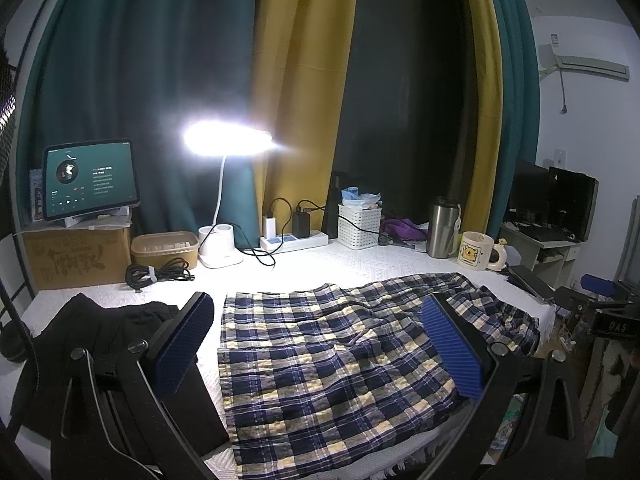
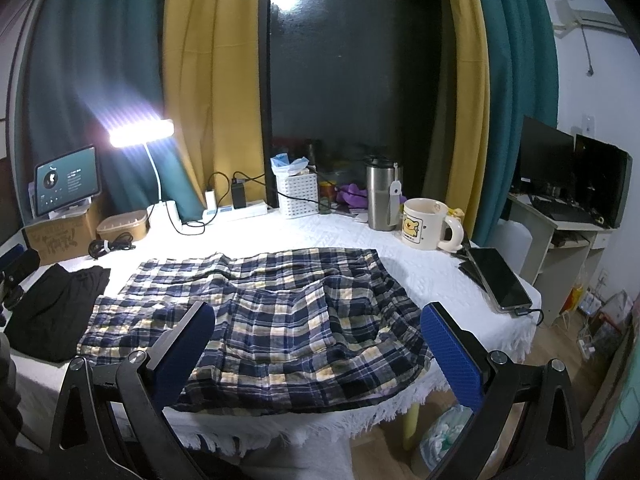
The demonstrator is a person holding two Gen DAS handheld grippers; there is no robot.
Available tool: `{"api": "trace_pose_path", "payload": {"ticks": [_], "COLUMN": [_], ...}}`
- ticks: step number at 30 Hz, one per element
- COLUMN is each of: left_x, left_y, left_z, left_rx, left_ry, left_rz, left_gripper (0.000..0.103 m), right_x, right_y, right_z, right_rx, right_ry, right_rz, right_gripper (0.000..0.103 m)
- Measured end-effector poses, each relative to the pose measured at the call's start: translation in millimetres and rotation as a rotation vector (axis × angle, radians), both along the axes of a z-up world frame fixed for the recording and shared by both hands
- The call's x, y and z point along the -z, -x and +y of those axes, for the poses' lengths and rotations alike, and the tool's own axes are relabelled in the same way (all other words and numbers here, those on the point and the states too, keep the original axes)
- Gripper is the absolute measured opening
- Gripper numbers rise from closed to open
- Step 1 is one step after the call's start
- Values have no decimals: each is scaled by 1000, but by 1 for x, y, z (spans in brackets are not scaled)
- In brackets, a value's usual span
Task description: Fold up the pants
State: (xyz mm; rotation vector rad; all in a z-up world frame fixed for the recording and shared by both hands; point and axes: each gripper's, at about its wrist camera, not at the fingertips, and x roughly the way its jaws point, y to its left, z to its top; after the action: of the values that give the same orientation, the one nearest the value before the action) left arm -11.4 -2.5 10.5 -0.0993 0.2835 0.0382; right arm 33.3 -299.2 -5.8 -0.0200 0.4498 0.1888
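On my left wrist view, the left gripper has its fingers spread wide apart with nothing between them, hovering above the near part of the plaid pants. On my right wrist view, the right gripper is likewise spread wide and empty, poised above the near edge of the plaid pants.

The pants lie spread across the bench, which is covered by a white fringed cloth; their near hem sits at the front edge of the bench and the fabric is rumpled toward the right side. Just to their left I see a black garment lying in a heap, close beside the pants but I cannot tell whether they touch. To the right of the pants, near the bench's right edge, a dark phone lies flat with a cable at its near end.

Farther back, a coiled black cable rests in front of a tan lidded container. Along the back row I make out a cardboard box carrying a lit tablet, a glowing desk lamp, a white power strip with chargers plugged in, a white slotted basket, a steel tumbler and a cartoon mug. Teal and yellow curtains hang behind everything.
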Motion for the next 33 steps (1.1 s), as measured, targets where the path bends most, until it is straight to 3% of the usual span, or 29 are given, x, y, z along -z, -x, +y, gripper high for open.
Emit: {"api": "trace_pose_path", "payload": {"ticks": [18, 33], "left_x": [1, 18], "left_y": [-7, -59], "left_z": [10, 28], "left_rx": [-7, -46], "left_ry": [1, -3], "left_rz": [25, 124], "left_gripper": [102, 102], "right_x": [0, 16], "right_y": [-3, -72], "right_z": [4, 12], "right_rx": [0, 1], "right_ry": [9, 48], "right_rz": [3, 92], "right_gripper": [103, 103]}}
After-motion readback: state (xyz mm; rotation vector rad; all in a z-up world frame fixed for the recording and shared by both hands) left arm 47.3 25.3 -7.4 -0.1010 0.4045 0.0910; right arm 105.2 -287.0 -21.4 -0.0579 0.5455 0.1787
